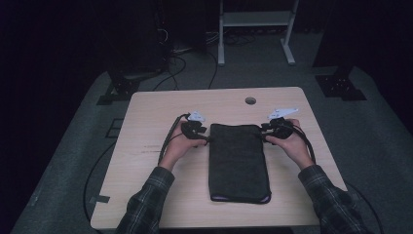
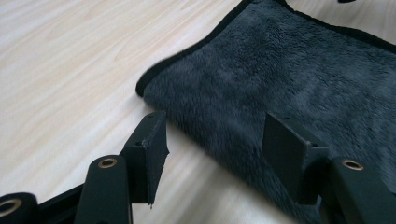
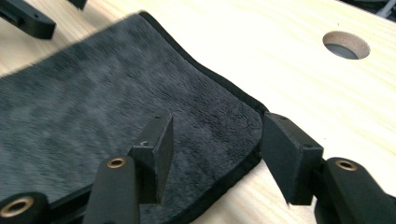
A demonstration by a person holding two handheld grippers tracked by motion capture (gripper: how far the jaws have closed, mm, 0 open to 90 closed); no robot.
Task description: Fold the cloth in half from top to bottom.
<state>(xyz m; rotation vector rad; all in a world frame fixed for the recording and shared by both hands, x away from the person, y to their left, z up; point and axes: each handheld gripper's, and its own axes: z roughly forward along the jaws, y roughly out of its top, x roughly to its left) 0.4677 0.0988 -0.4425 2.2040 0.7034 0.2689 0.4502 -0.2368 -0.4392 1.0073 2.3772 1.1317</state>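
Note:
A dark grey folded towel (image 1: pixel 238 163) lies lengthwise on the middle of the light wood table (image 1: pixel 151 195). My left gripper (image 1: pixel 208 138) sits at the towel's far left corner, my right gripper (image 1: pixel 264 134) at its far right corner. In the left gripper view the jaws (image 2: pixel 217 135) stand apart, low over the towel's edge (image 2: pixel 289 70), with the pads off the cloth. In the right gripper view the jaws (image 3: pixel 219 140) straddle the towel's rounded corner (image 3: pixel 116 107) without pressing it. The left gripper's black fingers (image 3: pixel 28 21) show at the top left of that view.
A round cable hole (image 1: pixel 250 101) (image 3: pixel 346 45) lies in the table beyond the towel's far right corner. Cables trail from both grippers along the table. Beyond the table are a white frame (image 1: pixel 255 19) and dark stands on a grey floor.

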